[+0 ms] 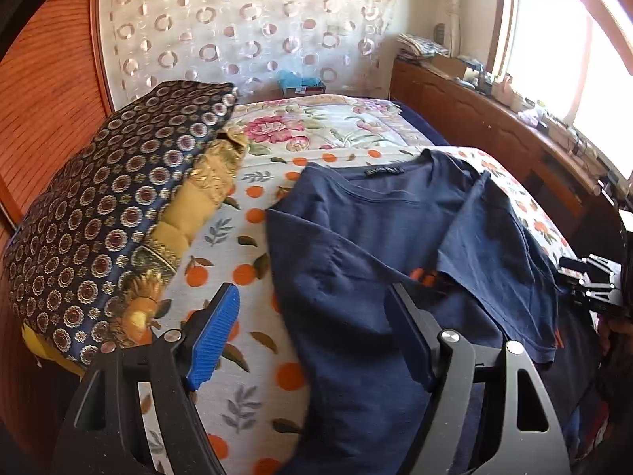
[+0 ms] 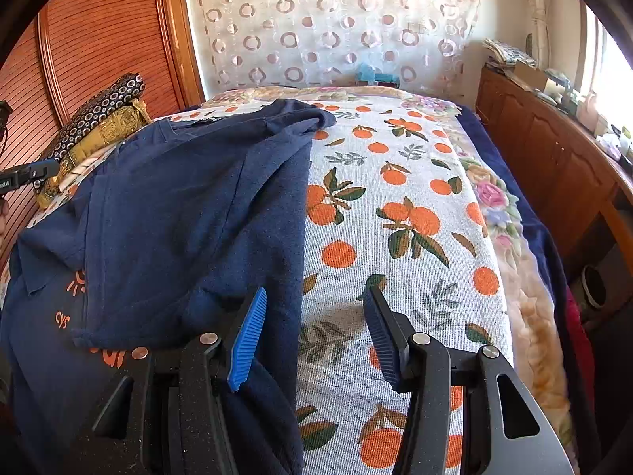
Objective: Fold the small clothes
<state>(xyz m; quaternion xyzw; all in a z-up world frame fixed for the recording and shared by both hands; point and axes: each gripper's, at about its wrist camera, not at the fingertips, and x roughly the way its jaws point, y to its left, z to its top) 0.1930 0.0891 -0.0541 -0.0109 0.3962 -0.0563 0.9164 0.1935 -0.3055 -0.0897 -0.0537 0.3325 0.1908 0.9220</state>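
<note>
A navy T-shirt (image 1: 356, 237) lies on a bed covered by an orange-print sheet (image 1: 245, 245). In the left wrist view the shirt fills the middle and right of the frame. Its collar and neck label sit toward 12 o'clock, and the body runs down toward 6 o'clock, so its long axis goes from the far end of the bed toward the camera. One side panel with its sleeve is folded over the body, and its hem ends near 4 o'clock. Orange printed lettering shows on the layer beneath.

The left gripper (image 1: 312, 332) is spread wide, holding nothing. Its blue-padded finger is over the sheet at 7 o'clock, and its other finger is over the shirt at 5 o'clock. The shirt's left edge runs between them.

In the right wrist view the T-shirt (image 2: 190, 213) takes up the left half of the frame, with the collar toward 11 o'clock. The right gripper (image 2: 316, 336) is also spread apart and empty. Its left finger is over the shirt's edge and its right finger is over the bare sheet (image 2: 395, 213).

A dark patterned quilt (image 1: 110, 206), folded over gold fabric, rests on the bed at 9 o'clock in the left view. A wooden cabinet (image 2: 546, 158) stands along the bed's right side.
</note>
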